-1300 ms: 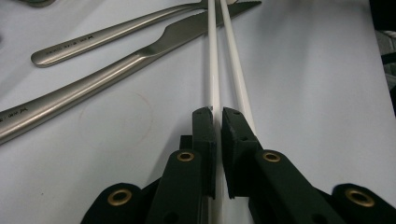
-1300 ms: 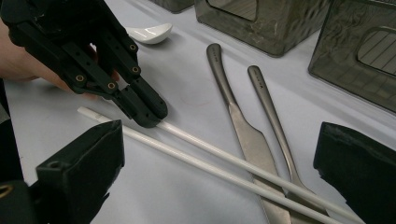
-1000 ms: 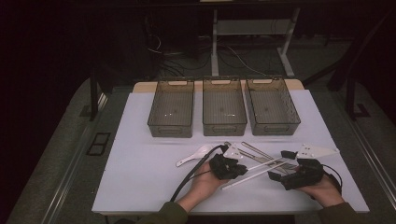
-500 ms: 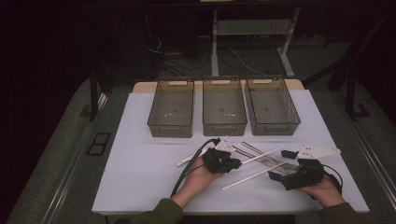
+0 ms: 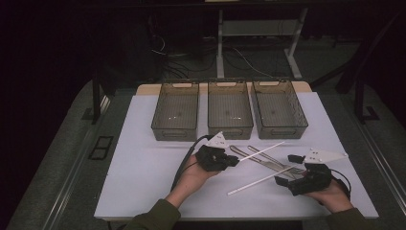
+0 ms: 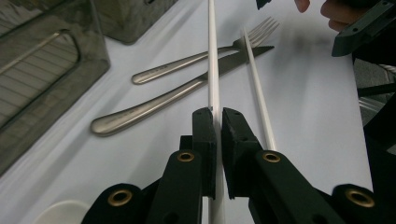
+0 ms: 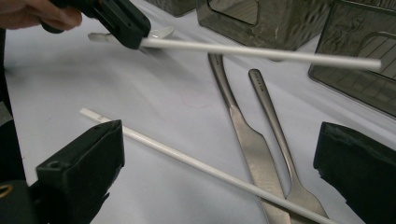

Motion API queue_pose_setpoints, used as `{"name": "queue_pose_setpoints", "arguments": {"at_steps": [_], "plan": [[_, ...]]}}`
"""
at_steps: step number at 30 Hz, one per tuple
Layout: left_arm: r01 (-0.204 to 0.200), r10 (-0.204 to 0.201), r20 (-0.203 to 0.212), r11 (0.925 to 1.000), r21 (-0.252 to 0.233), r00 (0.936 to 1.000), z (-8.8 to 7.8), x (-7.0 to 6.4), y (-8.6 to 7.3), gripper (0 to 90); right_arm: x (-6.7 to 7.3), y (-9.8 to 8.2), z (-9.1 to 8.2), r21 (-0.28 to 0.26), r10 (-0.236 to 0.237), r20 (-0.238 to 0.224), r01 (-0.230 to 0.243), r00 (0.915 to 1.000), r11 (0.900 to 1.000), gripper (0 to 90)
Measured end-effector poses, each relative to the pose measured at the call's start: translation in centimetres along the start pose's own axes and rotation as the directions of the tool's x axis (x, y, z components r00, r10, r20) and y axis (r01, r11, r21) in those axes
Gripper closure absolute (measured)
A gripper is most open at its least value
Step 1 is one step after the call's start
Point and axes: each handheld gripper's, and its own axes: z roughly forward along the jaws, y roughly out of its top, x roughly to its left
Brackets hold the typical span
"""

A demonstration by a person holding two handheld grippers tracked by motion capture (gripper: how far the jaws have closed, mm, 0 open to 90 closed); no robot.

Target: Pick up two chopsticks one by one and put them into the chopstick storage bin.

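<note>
Smooth white plastic chopstick, brushed metal knife, smoky translucent plastic bins

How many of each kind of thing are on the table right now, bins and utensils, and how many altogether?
Bins: 3, the left bin, middle bin and right bin
White chopsticks: 2, the held chopstick in the left gripper and the lying chopstick
Knife: 1
Fork: 1
White spoon: 1
Total: 8
</note>
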Motion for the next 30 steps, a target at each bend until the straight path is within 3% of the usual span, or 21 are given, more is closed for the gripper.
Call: {"name": "queue_pose_setpoints", "arguments": {"at_steps": [14, 30], "plan": [[0.017, -0.017, 0.0, 0.999, -0.041, 0.9999, -3.5, 1.9, -0.2, 83.7, 0.0, 0.0, 0.0, -0.003, -0.001, 0.001, 0.001, 1.0, 1.0, 1.9], [0.031, -0.037, -0.062, 0.9945, -0.1, 0.9974, -6.9, 3.9, -0.1, 83.7, 0.0, 0.0, 0.0, -0.005, 0.0, 0.003, 0.0, 1.0, 1.0, 1.9]]}}
